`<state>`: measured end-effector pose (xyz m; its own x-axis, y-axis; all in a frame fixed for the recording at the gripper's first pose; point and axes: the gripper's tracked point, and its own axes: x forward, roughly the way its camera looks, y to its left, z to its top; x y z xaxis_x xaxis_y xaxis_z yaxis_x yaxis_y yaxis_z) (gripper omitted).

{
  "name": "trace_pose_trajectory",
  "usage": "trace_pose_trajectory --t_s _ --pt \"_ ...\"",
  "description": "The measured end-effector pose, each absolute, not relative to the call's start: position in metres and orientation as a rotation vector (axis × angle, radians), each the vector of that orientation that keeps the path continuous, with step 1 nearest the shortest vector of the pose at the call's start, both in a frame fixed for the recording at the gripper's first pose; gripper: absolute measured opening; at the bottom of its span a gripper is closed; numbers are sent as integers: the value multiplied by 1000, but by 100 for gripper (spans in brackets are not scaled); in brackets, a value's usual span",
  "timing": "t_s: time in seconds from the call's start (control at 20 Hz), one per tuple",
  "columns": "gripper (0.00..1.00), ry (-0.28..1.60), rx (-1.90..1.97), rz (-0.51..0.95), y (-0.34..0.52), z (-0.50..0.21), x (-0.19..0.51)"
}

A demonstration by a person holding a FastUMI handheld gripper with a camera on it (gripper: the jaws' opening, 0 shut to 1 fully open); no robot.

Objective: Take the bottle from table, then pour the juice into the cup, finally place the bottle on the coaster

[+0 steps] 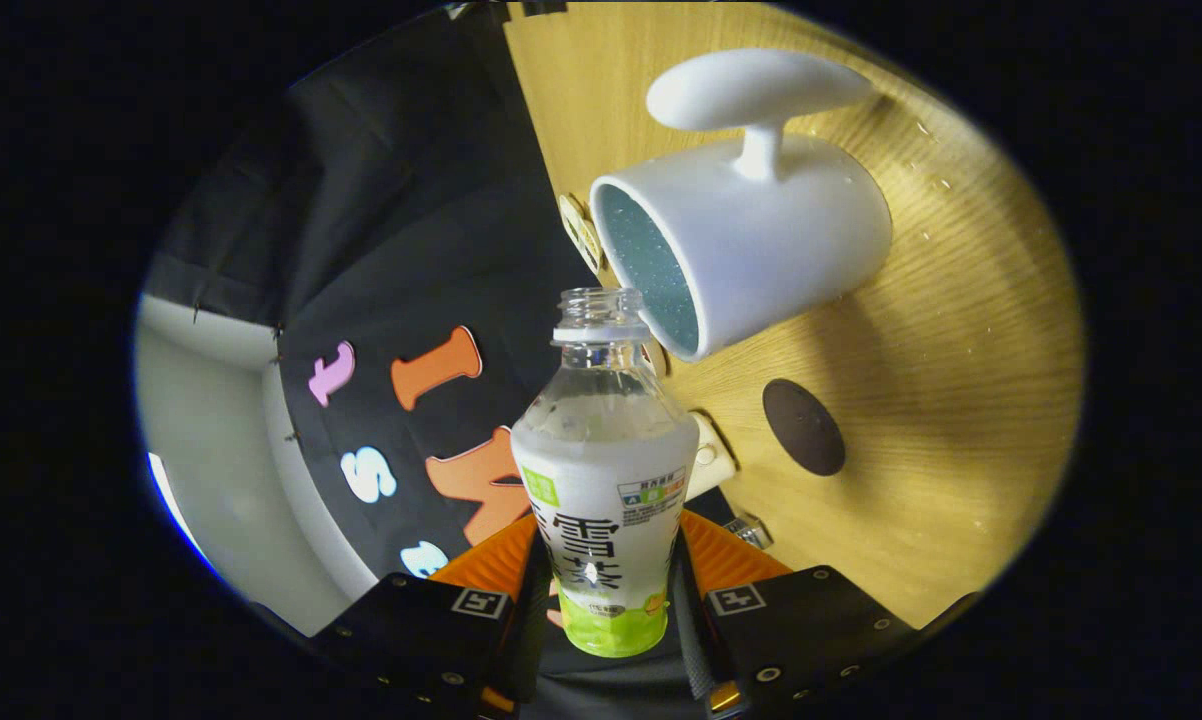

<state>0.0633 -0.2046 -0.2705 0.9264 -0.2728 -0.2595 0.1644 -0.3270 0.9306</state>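
Note:
My gripper [609, 600] is shut on the bottle [606, 480], both fingers pressing its white and green label from either side. The view is rolled hard, so the bottle is tipped over. It is clear plastic, has no cap, and its open mouth [599, 300] lies just beside the rim of the white cup [761, 240]. The cup has a handle with a broad flat top and a speckled teal inside. A dark round coaster [804, 427] lies on the wooden table [961, 400], close beside the cup and beyond my right finger.
A small pale object [711, 460] sits on the table just behind the bottle's shoulder, and a thin round patterned disc [581, 232] stands by the cup's rim. The booth's black cloth wall [391, 250] closes off the table's far side.

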Motion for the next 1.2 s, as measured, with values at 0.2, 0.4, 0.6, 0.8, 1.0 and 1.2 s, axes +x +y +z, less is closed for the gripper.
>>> trace_pose_trajectory --t_s 0.2,0.4,0.6,0.8,1.0,1.2 --pt "58 29 1572 -469 -198 -285 60" --pt "58 93 1246 -441 -196 -272 73" --pt "58 104 941 -360 -194 -249 96" --pt "58 156 657 -329 -197 -243 111" --pt "58 186 402 -314 -201 -233 125" --pt "58 246 181 -285 -198 -243 138"
